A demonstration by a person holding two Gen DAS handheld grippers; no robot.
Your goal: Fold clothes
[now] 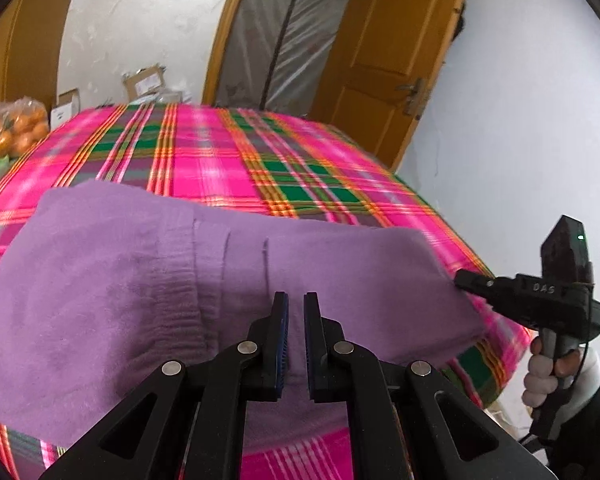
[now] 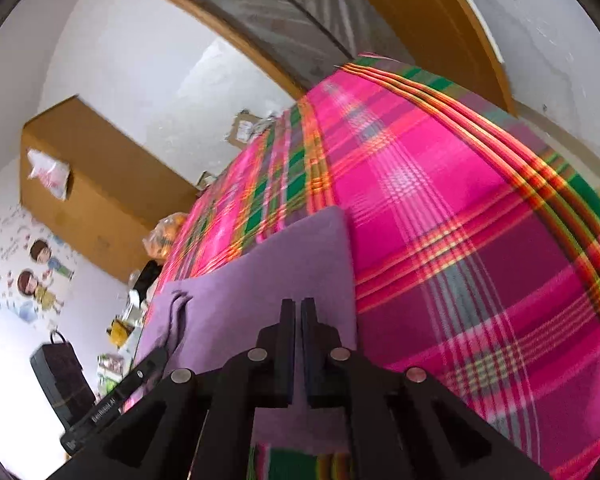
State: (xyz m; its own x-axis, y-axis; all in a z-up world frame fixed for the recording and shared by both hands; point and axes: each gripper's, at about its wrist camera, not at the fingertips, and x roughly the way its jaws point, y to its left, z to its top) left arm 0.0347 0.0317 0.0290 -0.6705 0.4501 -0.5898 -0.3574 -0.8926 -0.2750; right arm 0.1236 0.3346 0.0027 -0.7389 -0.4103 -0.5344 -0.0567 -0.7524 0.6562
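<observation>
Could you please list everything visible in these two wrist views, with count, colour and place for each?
purple garment: one, lilac knit, folded on the near part of the bed
plaid blanket: one, pink with green and orange stripes, covering the bed
bag of oranges: one, clear bag with orange fruit, past the bed's far left corner
cardboard boxes: a few, brown and white, by the wall behind the bed
door: one, brown wood, open, beside a plastic-covered doorway
cabinet: one, brown, against the wall left of the bed
cartoon stickers: two figures, on the white wall
left gripper: black, jaws nearly together with purple cloth between them
right gripper: black, jaws nearly together at the garment's edge
hand: one, white glove, holding the right gripper's handle
</observation>
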